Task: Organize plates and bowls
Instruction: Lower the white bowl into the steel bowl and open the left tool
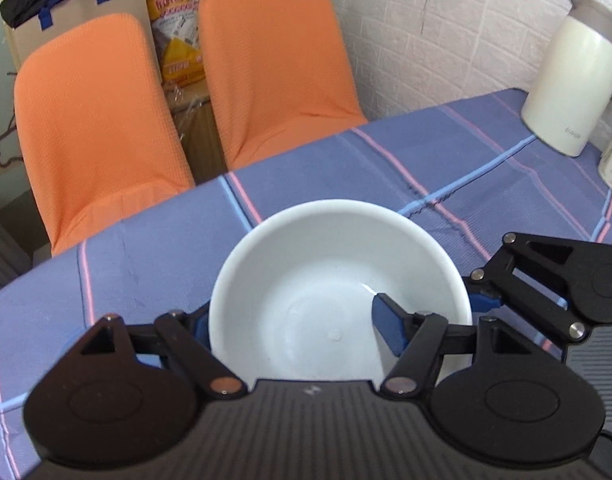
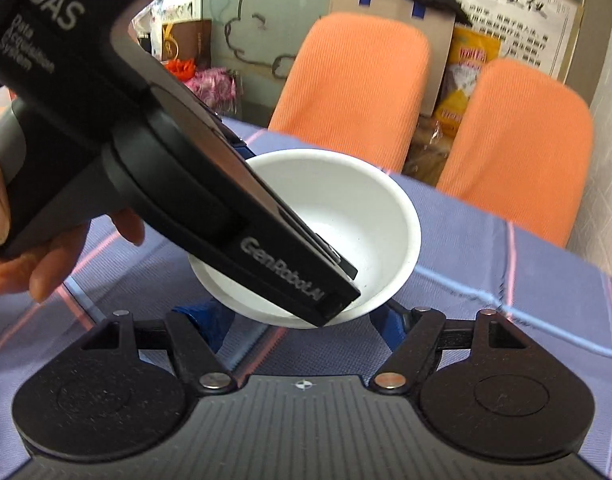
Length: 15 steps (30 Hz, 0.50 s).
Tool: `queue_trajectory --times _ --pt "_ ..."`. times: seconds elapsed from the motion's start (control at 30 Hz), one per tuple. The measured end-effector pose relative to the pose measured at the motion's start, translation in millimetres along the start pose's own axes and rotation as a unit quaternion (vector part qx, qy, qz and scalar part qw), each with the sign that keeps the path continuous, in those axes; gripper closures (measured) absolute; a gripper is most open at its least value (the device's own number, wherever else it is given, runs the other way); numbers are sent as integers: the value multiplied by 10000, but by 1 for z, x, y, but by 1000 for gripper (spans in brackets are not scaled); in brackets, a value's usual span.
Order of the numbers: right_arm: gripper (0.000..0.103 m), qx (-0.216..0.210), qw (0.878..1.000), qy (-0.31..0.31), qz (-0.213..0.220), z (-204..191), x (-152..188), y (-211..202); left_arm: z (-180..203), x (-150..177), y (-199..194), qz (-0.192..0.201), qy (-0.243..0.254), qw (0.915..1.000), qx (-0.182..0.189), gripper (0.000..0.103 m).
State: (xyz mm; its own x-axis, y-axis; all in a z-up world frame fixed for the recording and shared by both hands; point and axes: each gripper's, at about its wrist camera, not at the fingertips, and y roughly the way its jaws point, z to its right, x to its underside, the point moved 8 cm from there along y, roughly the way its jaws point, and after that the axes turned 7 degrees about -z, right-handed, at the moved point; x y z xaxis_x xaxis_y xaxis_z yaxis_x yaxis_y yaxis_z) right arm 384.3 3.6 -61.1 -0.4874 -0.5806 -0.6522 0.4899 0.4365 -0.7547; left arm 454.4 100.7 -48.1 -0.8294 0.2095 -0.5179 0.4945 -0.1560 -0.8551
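White bowl (image 1: 337, 292) sits centre frame on the striped cloth (image 1: 425, 160). Left gripper (image 1: 294, 328) spread, one finger inside, one outside; right gripper (image 2: 302, 316) open, w/ nothing held. Close squarely on rim, lift level.

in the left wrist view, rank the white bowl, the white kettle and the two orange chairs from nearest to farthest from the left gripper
1. white bowl, right at the left gripper
2. white kettle, far right on the table
3. orange chairs, beyond the table's far edge; kettle versus chairs is close
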Motion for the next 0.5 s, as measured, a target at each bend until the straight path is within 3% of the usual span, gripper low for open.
queue_trajectory --times 0.23,0.5 --pt "42 252 9995 -139 89 -17 15 -59 41 17 -56 219 0 9995 211 33" --pt "42 322 9983 -213 -443 -51 78 -135 122 89 -111 278 116 9981 536 33"
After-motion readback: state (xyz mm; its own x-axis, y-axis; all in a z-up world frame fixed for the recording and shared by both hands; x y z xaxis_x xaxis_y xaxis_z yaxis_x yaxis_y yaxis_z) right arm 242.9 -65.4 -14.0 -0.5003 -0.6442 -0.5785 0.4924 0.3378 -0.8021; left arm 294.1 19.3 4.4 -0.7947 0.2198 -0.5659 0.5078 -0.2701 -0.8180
